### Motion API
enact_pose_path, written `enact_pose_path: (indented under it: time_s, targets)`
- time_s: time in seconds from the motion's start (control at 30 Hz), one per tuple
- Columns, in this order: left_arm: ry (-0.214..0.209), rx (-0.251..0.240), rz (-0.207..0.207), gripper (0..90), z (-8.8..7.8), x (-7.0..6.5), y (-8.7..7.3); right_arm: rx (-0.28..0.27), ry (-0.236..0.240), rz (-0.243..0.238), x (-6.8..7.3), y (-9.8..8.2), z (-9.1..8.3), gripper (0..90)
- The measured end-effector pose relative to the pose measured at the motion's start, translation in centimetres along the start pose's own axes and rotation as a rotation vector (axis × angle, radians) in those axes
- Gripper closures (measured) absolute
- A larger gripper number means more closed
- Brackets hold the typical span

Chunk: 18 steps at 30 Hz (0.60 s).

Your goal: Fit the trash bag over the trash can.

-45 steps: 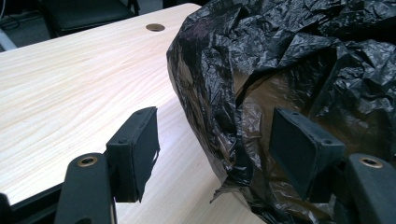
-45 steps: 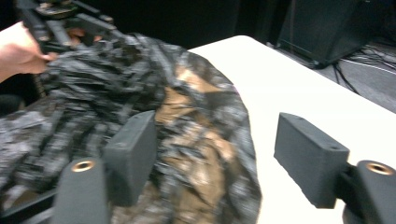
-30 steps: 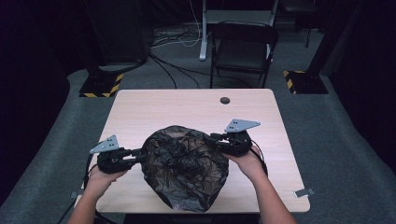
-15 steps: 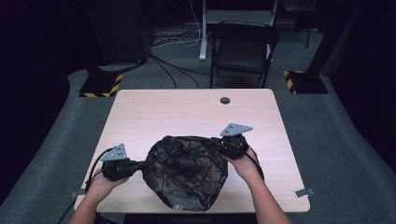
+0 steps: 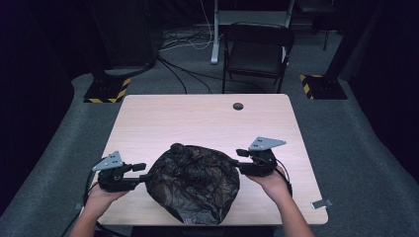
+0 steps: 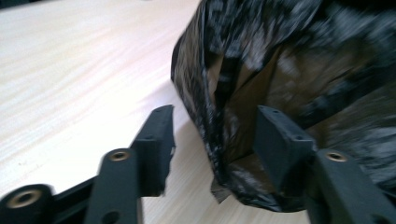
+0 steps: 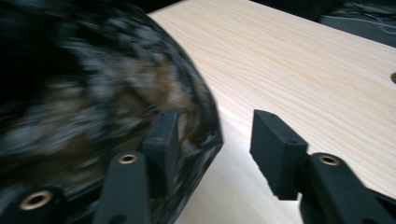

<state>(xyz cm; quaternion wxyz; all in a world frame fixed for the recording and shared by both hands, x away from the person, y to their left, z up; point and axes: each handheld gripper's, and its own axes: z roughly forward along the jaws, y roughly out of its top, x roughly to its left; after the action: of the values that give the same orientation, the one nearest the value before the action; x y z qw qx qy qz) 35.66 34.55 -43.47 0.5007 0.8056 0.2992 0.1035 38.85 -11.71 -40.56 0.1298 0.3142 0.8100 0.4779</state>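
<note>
A crumpled black plastic bag (image 5: 193, 181) lies slumped on the front middle of the pale wooden table (image 5: 197, 118). My left gripper (image 5: 141, 172) sits at the bag's left edge. Its jaws have just been opening. In the left gripper view the bag (image 6: 289, 70) has a fold hanging loose between the spread jaws of the left gripper (image 6: 217, 130), with no pad pressing on it. My right gripper (image 5: 238, 159) is at the bag's right edge, and its jaws have also just been opening. In the right gripper view the bag (image 7: 93, 84) bulges beside one jaw of the right gripper (image 7: 215, 135), with bare table in the gap.
A small dark round hole (image 5: 238, 106) marks the far part of the table. A black chair (image 5: 257, 54) stands behind the table, with cables on the floor. Yellow-striped stand bases (image 5: 106, 91) (image 5: 316, 84) flank the far corners.
Both grippers held the bag's sides, then let go with jaws spread. The bag sank and flattened on the table. The right gripper drew off to the right; the left sits lower, toward the table's front.
</note>
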Motion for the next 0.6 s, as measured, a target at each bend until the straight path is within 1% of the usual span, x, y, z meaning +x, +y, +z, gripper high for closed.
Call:
enact_pose_path:
  time_s: [0.07,0.13,0.2,0.27,0.37,0.43,0.5,0.53,0.6]
  targets:
    - [-0.009,-0.032,0.001,42.7,-0.6,-0.3,0.1,-0.016,0.046,-0.005,0.3,-0.2,-1.5,46.9]
    - [-0.015,-0.048,0.006,37.7,-0.8,-0.8,0.3,-0.034,0.078,-0.015,0.9,-0.5,-2.8,44.1]
    - [-0.022,-0.050,0.018,35.3,-0.5,-1.3,0.6,-0.047,0.112,-0.027,1.6,-1.0,-3.6,41.6]
    - [-0.025,-0.041,0.032,34.8,0.0,-1.9,0.8,-0.044,0.131,-0.044,2.3,-1.5,-4.0,38.7]
    - [-0.034,-0.022,0.035,34.0,0.8,-2.4,0.8,-0.008,0.164,-0.057,3.1,-2.5,-3.6,34.2]
    - [-0.043,-0.008,0.040,34.0,1.1,-2.7,0.7,0.026,0.158,-0.060,3.4,-3.2,-2.9,30.5]
    - [-0.032,0.006,0.043,33.9,1.3,-2.7,0.5,0.049,0.153,-0.034,3.3,-3.8,-2.3,27.8]
    - [-0.028,0.007,0.043,33.8,1.2,-2.6,0.4,0.051,0.146,-0.020,3.2,-4.1,-2.1,27.1]
    - [-0.017,0.001,0.028,33.1,1.1,-2.3,0.3,0.046,0.148,0.007,3.0,-4.3,-1.9,26.5]
